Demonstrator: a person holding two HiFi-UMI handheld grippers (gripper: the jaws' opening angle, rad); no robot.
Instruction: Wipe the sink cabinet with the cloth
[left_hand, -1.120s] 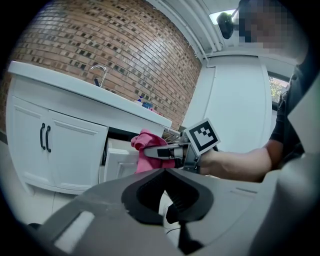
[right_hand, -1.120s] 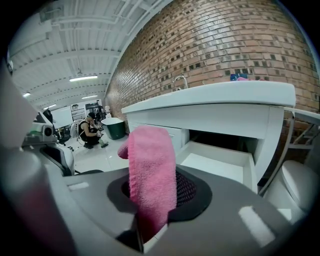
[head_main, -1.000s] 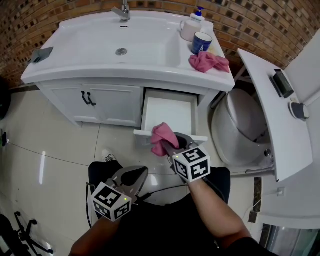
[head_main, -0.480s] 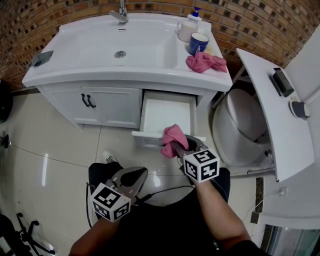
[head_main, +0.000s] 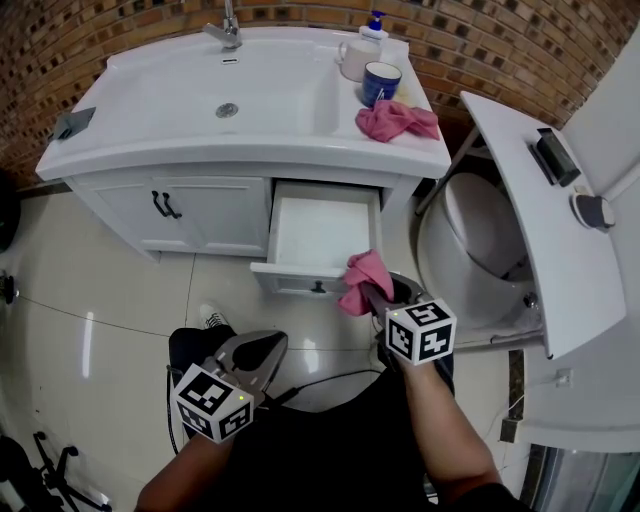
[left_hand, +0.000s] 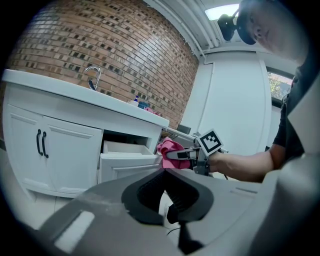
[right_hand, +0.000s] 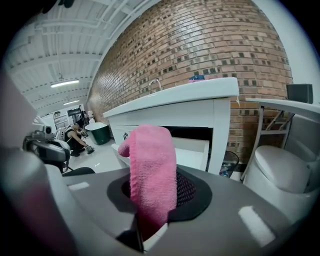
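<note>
Jaws of the right gripper (right_hand: 150, 207) are clamped hard on the pink cloth (right_hand: 151, 165), which stands up out of them in a thick fold and flops over at the top. Seen from above, the cloth sits right at the right-hand front corner of the open drawer (head_main: 320, 228) (whether it actually touches the drawer front cannot be made out), and the gripper's marker cube points back toward the person. The left gripper (left_hand: 172, 194) has its jaws pressed together on nothing. It is held low and back over the tiled floor (head_main: 100, 290), well apart from the sink cabinet (head_main: 205, 205). Up on the countertop a second pink cloth (head_main: 396, 118) lies crumpled beside a blue mug (head_main: 381, 82), with the tap (head_main: 228, 26) at the back edge. The toilet (head_main: 470, 240) stands just right of the cabinet.
</note>
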